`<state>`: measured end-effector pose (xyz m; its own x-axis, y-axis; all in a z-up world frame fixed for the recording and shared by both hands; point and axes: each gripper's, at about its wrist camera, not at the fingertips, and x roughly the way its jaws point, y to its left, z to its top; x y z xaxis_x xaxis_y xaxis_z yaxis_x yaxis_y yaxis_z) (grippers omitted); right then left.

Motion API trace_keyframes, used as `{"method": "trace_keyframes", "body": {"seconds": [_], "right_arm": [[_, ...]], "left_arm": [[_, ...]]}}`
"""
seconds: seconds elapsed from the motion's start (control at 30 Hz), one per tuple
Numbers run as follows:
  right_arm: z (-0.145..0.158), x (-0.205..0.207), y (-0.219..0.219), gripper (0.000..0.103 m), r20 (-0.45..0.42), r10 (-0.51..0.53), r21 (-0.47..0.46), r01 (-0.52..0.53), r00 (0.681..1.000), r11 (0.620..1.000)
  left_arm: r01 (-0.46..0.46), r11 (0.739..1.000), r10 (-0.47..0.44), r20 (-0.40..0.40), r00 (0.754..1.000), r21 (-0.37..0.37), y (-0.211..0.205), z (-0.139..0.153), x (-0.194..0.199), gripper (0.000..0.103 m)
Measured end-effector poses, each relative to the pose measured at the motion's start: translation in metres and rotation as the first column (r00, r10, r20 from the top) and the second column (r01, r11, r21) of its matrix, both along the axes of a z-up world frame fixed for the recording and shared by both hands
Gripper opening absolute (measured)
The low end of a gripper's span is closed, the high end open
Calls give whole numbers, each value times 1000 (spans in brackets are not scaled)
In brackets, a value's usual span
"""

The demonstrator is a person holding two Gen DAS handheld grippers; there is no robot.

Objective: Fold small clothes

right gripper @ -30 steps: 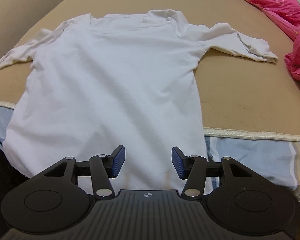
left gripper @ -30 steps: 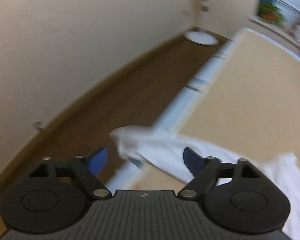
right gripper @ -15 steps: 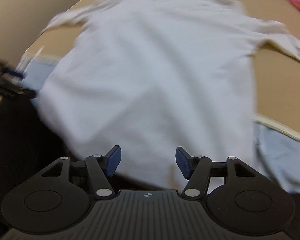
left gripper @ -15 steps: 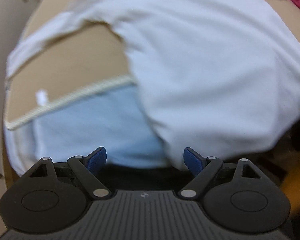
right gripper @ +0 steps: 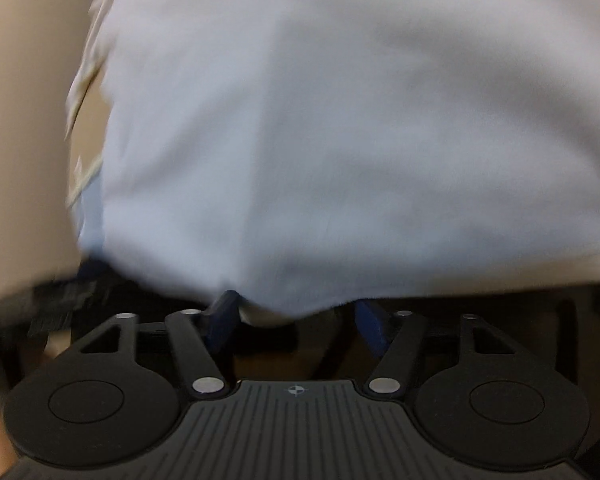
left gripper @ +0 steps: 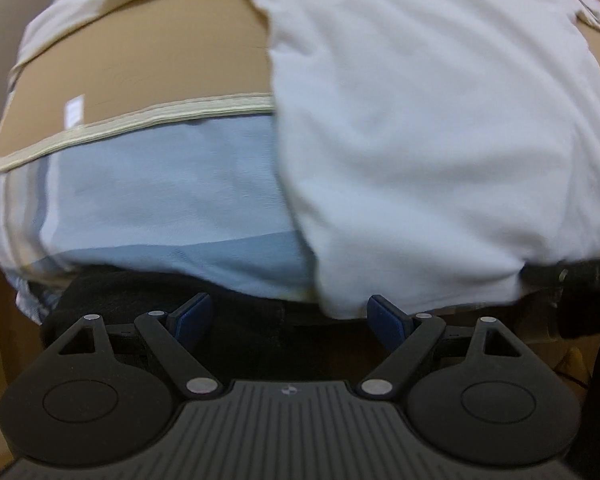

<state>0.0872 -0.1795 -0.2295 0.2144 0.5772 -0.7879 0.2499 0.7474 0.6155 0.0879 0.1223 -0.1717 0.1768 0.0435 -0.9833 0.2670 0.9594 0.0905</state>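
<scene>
since a second ago both grippers have dropped to the hem of the one white shirt (left gripper: 420,120), which lies on the tan bed (left gripper: 160,60). left gripper (left gripper: 290,316) spread wide, hem corner between its fingers, unpinched. right gripper (right gripper: 294,320) has just been closing, hem between its fingers; contact unclear. only the left view shows the blue sheet (left gripper: 160,200).

Black grippers (left gripper: 290,314), blue-padded jaws
</scene>
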Motion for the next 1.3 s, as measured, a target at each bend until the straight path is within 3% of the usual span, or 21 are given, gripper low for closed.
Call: {"method": "trace_keyframes", "body": {"seconds": [0.07, 0.1, 0.13, 0.23, 0.37, 0.47, 0.57, 0.73, 0.77, 0.8, 0.83, 0.87, 0.97, 1.07, 1.13, 1.17, 1.2, 1.27, 1.3], "right_arm": [[23, 2, 3, 10, 66, 3, 16, -4, 998, 1000], [37, 5, 3, 6, 121, 8, 13, -10, 993, 1000], [54, 9, 1, 5, 188, -2, 8, 0, 982, 1000], [83, 31, -11, 4, 281, -51, -10, 56, 958, 998], [89, 56, -16, 5, 279, -65, -31, 77, 958, 997], [86, 55, -10, 11, 209, -43, 52, 33, 977, 998], [72, 36, -7, 62, 128, 18, 137, -36, 992, 990], [40, 13, 16, 63, -16, 40, 125, -37, 999, 991], [35, 13, 17, 56, -34, 18, 115, -14, 999, 993], [34, 16, 18, 44, -21, 4, 96, -2, 1000, 995], [37, 19, 19, 9, 10, 1, 71, -1, 1000, 997], [45, 22, 16, 0, 60, -11, 35, 9, 998, 999], [68, 42, 6, 0, 204, -59, -42, 69, 977, 997], [83, 60, -9, 0, 229, -86, -66, 103, 970, 992], [80, 63, -15, 4, 150, -82, 19, 80, 985, 997], [76, 58, -19, 12, 93, -68, 57, 63, 993, 996], [73, 52, -17, 36, 45, -50, 85, 46, 998, 995], [66, 35, -11, 62, -3, -8, 112, 8, 1000, 994], [60, 24, -7, 61, -20, 13, 117, -11, 1000, 993]], "left_arm": [[-7, 1000, 7, 17, 1000, 13, 3, 3, -5, 88], [2, 1000, -3, 26, 1000, 19, 2, 3, -7, 88], [19, 999, -20, 32, 999, 26, -1, 1, -6, 88], [56, 997, -57, 33, 998, 44, -14, -5, -2, 88], [80, 997, -81, 31, 996, 9, -26, -6, 6, 88], [81, 997, -81, 21, 996, 12, -33, -10, 11, 88], [33, 999, -33, 7, 999, -9, -30, -10, 16, 88], [6, 1000, -6, 32, 999, 0, -21, -4, 26, 88], [5, 1000, -5, 37, 999, 2, -19, -2, 27, 88], [6, 1000, -6, 42, 999, 5, -18, 0, 26, 88], [12, 1000, -13, 45, 999, 7, -17, 2, 25, 88], [20, 1000, -20, 47, 999, 9, -19, 5, 22, 88], [44, 999, -45, 47, 998, 16, -21, 4, 17, 88], [34, 999, -34, 11, 999, 7, -18, -7, 20, 88], [16, 1000, -16, 0, 1000, -10, -17, -9, 21, 88], [13, 1000, -13, 3, 1000, -16, -16, -8, 22, 88], [14, 1000, -14, 8, 1000, -18, -17, -7, 22, 88], [22, 1000, -22, 18, 1000, -15, -18, -7, 23, 88], [25, 1000, -25, 19, 1000, -13, -18, -7, 24, 88]]}}
